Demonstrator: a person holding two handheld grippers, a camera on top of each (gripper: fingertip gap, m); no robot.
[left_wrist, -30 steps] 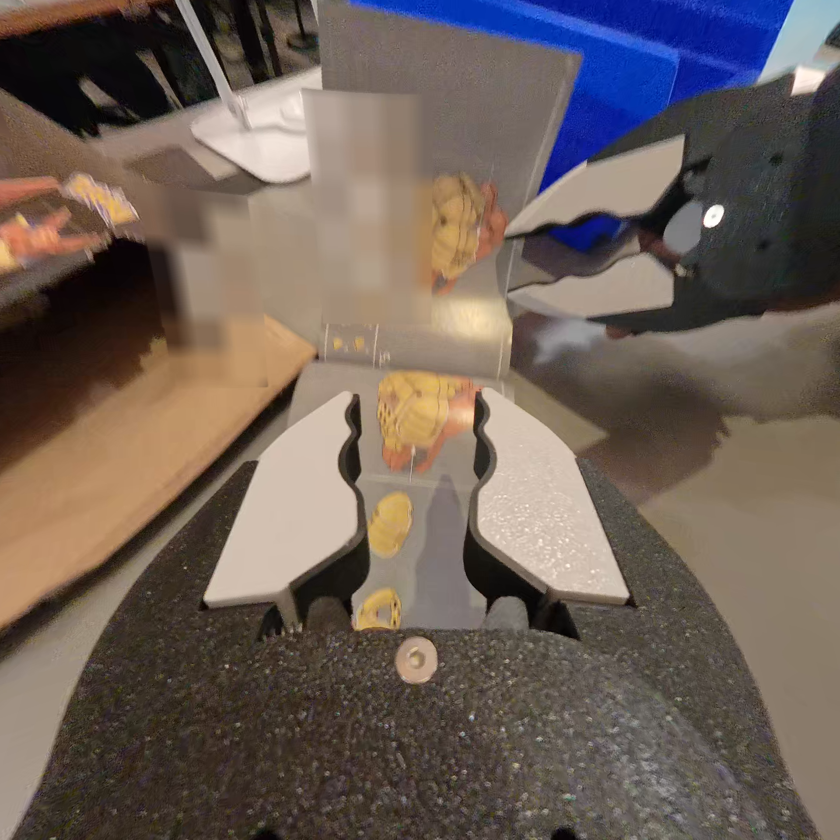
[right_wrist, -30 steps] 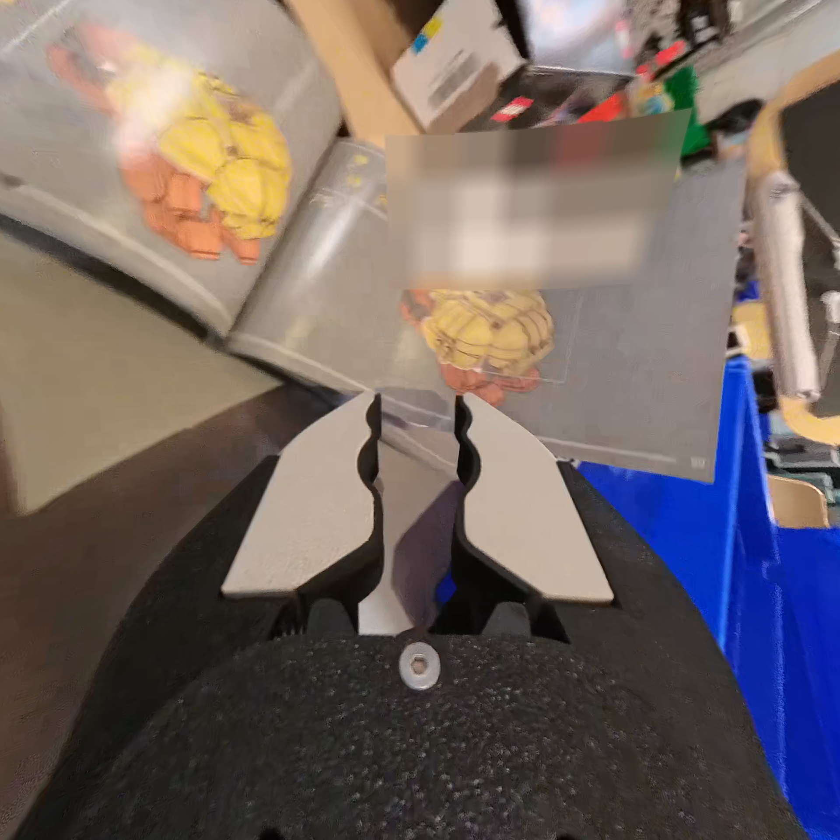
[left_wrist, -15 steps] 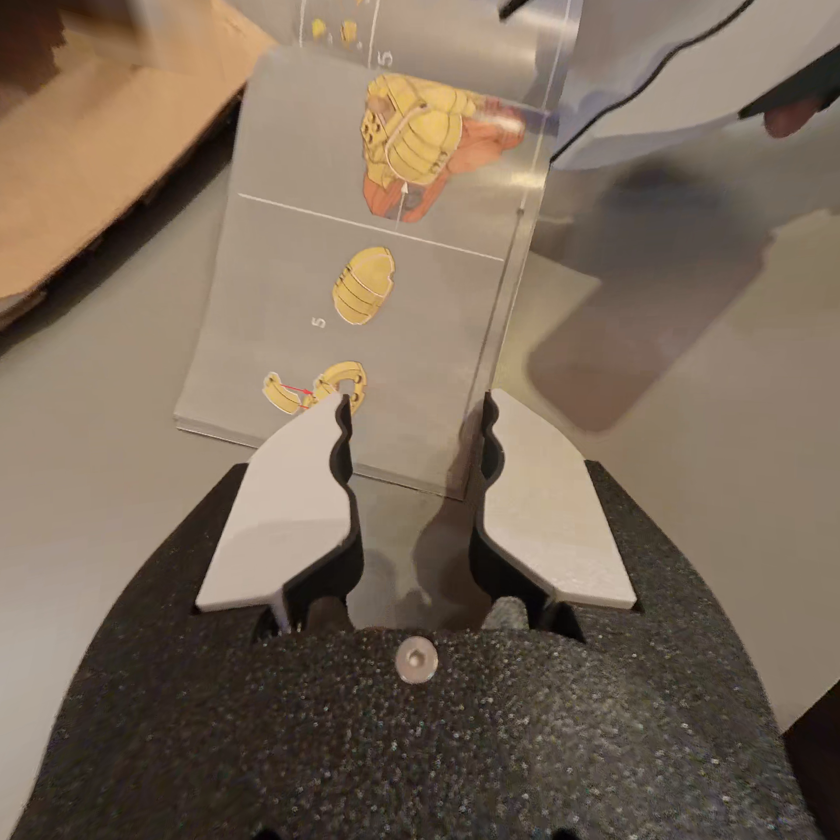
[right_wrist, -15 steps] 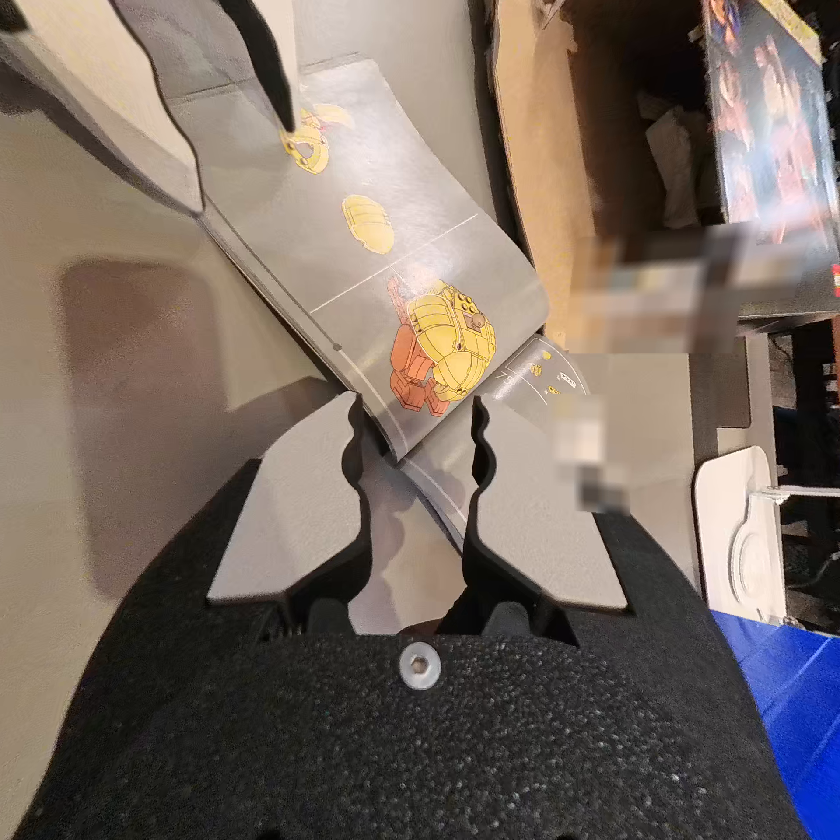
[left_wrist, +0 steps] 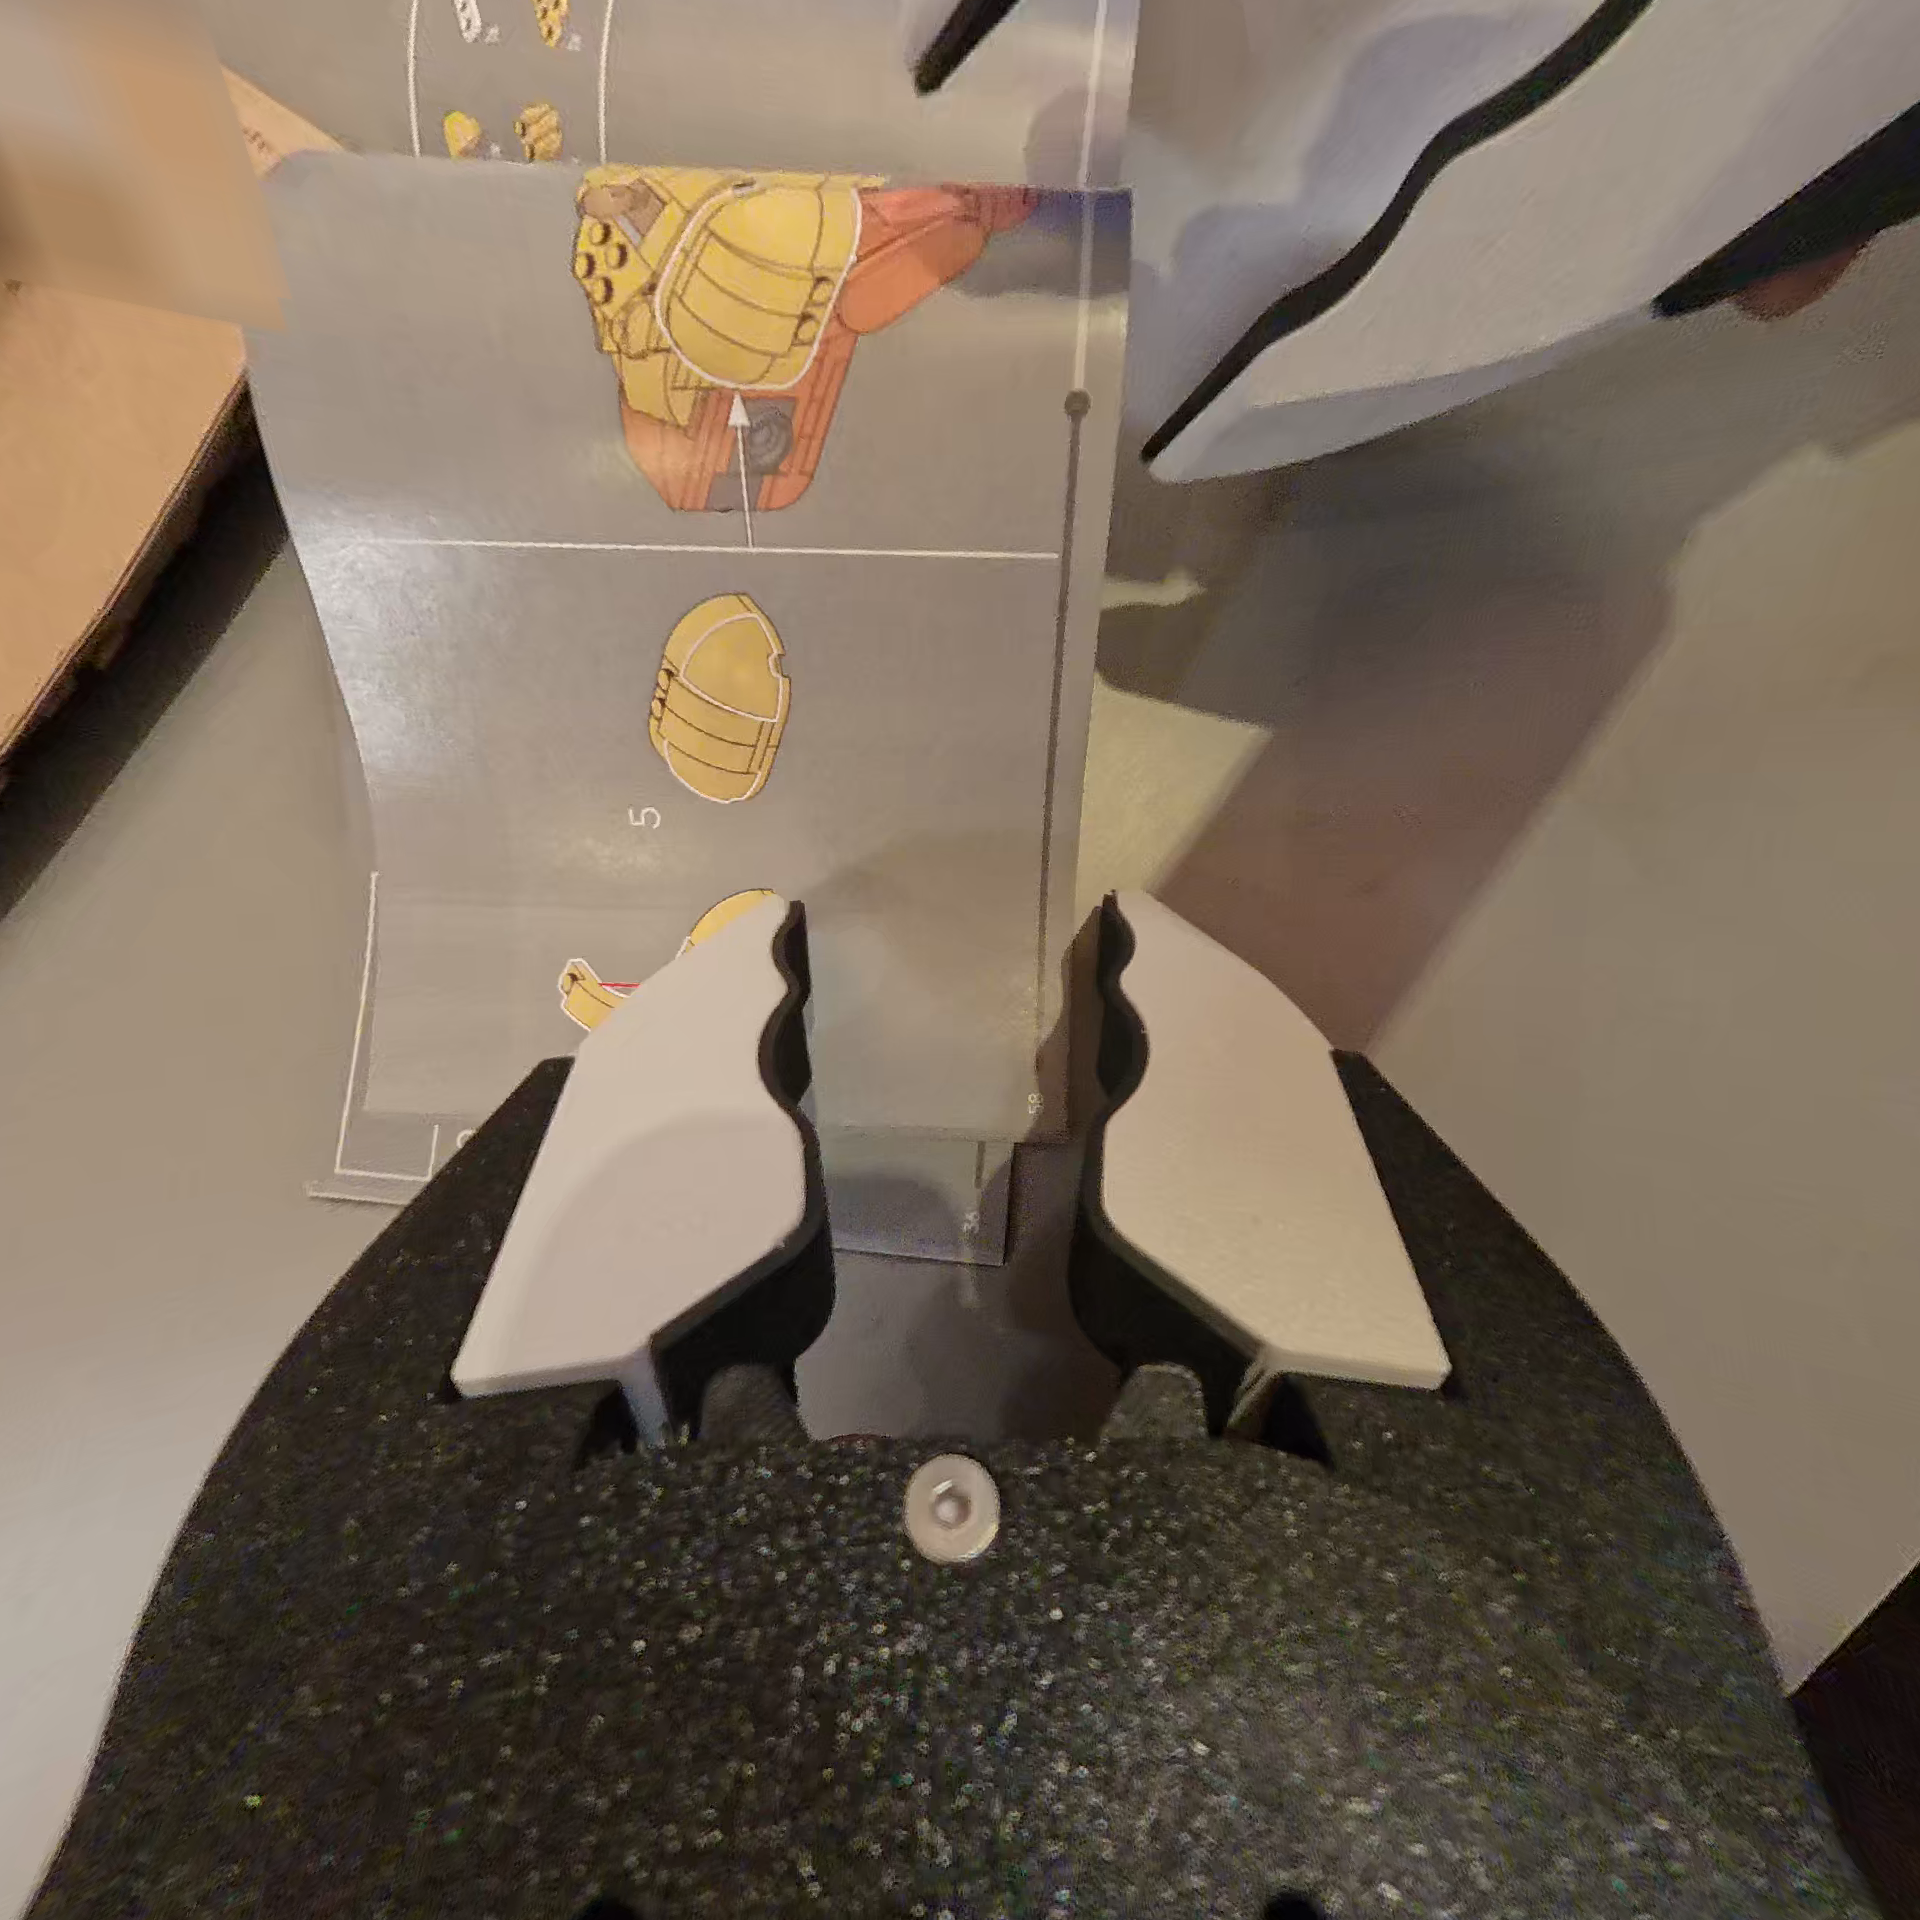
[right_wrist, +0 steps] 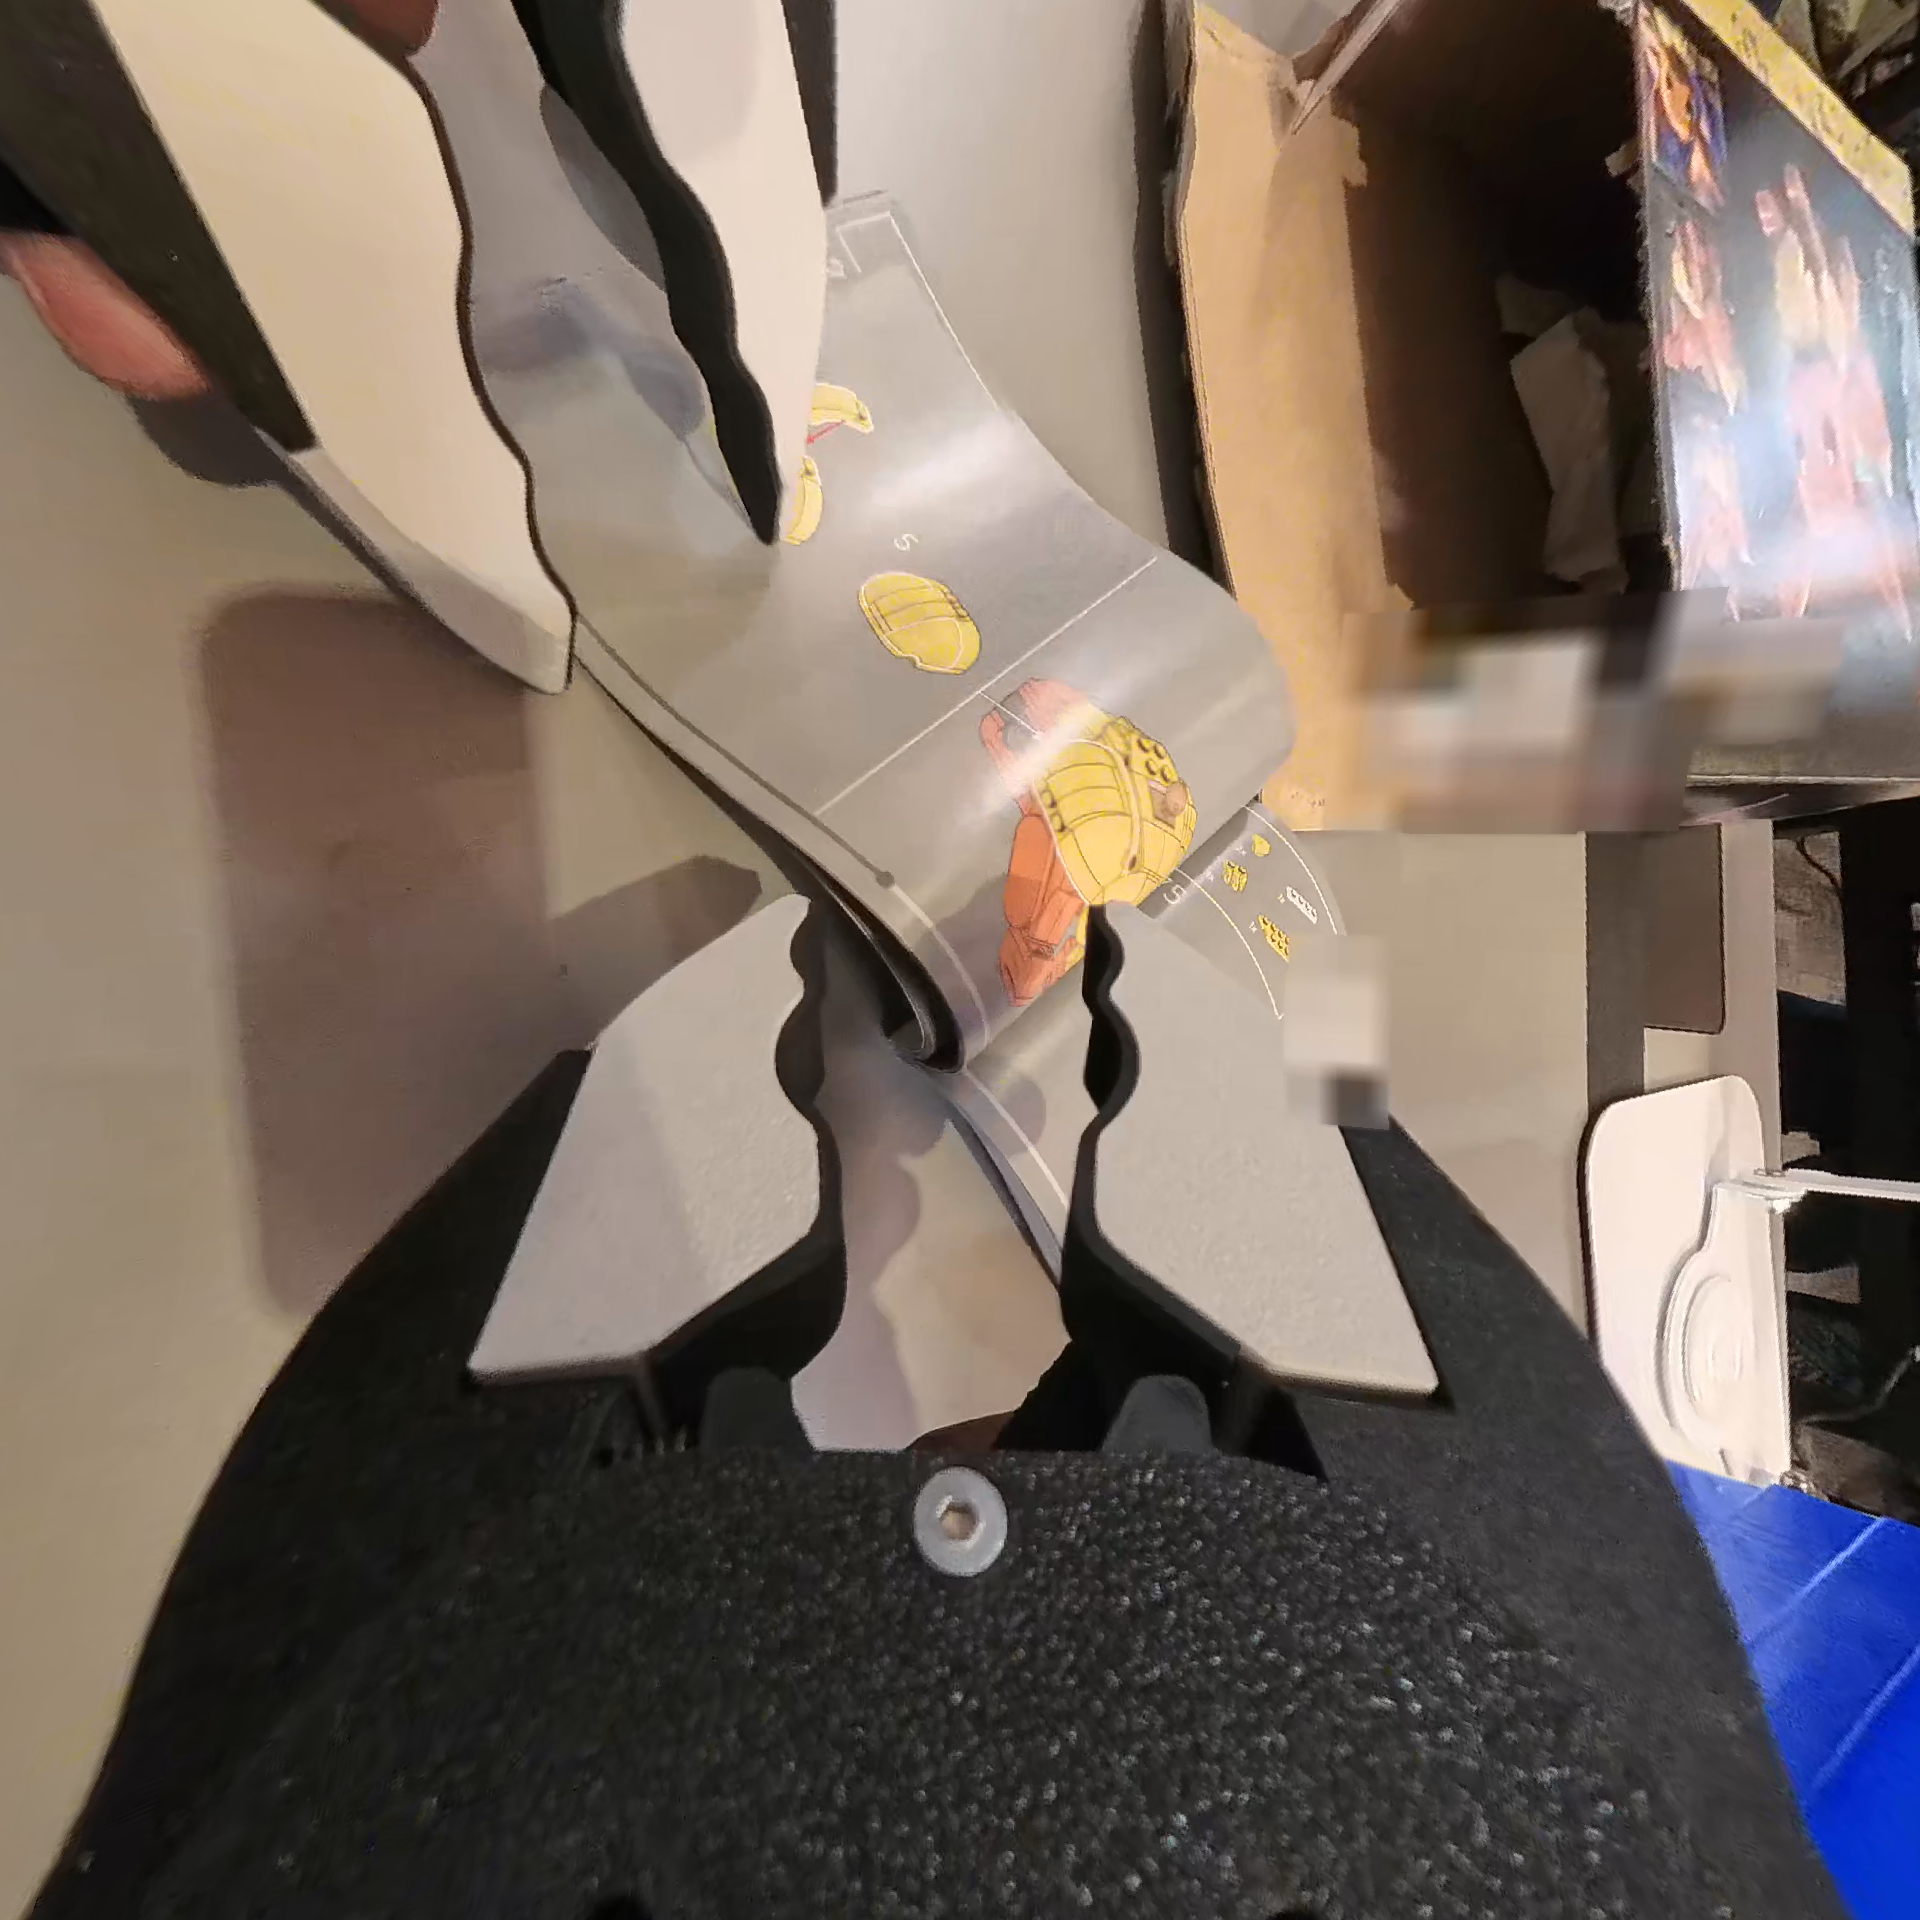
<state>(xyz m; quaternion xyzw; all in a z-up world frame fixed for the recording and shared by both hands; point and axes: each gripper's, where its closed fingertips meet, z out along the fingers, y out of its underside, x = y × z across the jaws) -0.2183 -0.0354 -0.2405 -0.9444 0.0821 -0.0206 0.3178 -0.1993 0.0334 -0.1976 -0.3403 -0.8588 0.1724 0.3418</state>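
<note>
A grey instruction booklet (left_wrist: 831, 675) with yellow and orange brick-model drawings lies open on the grey table (left_wrist: 156, 935), and its top page curls upward at the far end. My left gripper (left_wrist: 951, 935) is open over the near right corner of that page, and neither pad presses on it. My right gripper (right_wrist: 948, 925) is open, with the bent-over pages of the booklet (right_wrist: 1039, 675) lying loose between its fingers. The right gripper also shows at the upper right of the left wrist view (left_wrist: 1455, 291). The left gripper shows at the upper left of the right wrist view (right_wrist: 623, 312).
A brown cardboard box (right_wrist: 1299, 416) stands beside the booklet, with a colourfully printed box (right_wrist: 1787, 312) behind it. A white stand base (right_wrist: 1683, 1299) and a blue surface (right_wrist: 1818, 1662) are at the right. Cardboard (left_wrist: 94, 468) also shows at the left.
Both grippers have tipped down toward the table. The page that stood upright a second ago now curls over the booklet. My right gripper's jaws have widened, and my left gripper has drawn back to the page's near edge.
</note>
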